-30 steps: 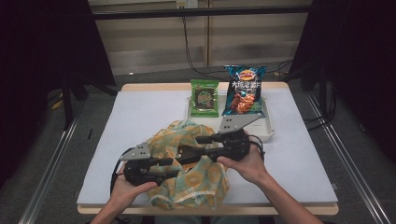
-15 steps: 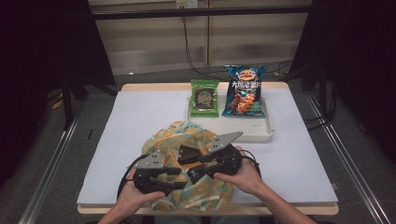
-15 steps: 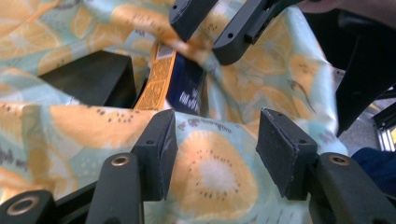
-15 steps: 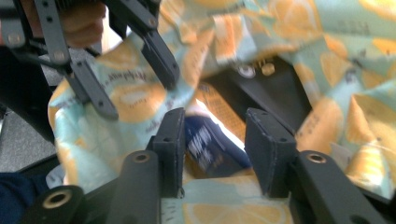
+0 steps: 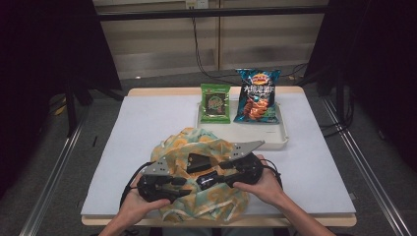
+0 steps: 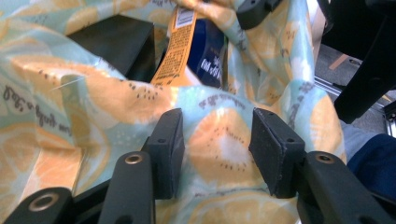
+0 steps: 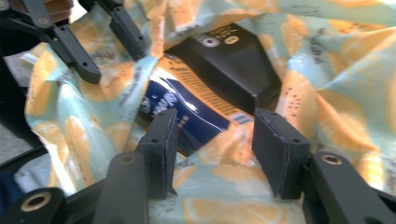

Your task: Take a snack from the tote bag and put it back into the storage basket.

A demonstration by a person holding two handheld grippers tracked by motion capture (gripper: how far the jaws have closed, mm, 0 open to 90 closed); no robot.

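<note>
A soft cloth bag [image 5: 206, 142] printed with orange slices lies near the table's front edge, mouth open. Inside are a black box [image 7: 233, 65] and a blue and orange packet [image 7: 187, 107]; both also show in the left gripper view, the box [image 6: 116, 44] and the packet [image 6: 205, 51]. My left gripper [image 5: 184, 183] faces the right gripper [image 5: 206, 179] across the bag's mouth. The left gripper [image 6: 217, 135] has just been closing, and a fold of the bag [image 6: 116, 98] bulges between its pads. The right gripper [image 7: 212, 135] has just been opening and straddles the bag's rim [image 7: 336, 93] without pinching it.
At the back of the white table [image 5: 147, 128] a white tray [image 5: 275, 140] holds a green packet [image 5: 215, 102] and a blue chip bag [image 5: 255, 96], both upright. Dark stands and cables flank the table.
Both grippers have come down and nearer the front edge, the right one more. The bag has sunk flatter with them, and the right jaws have spread off the cloth.
</note>
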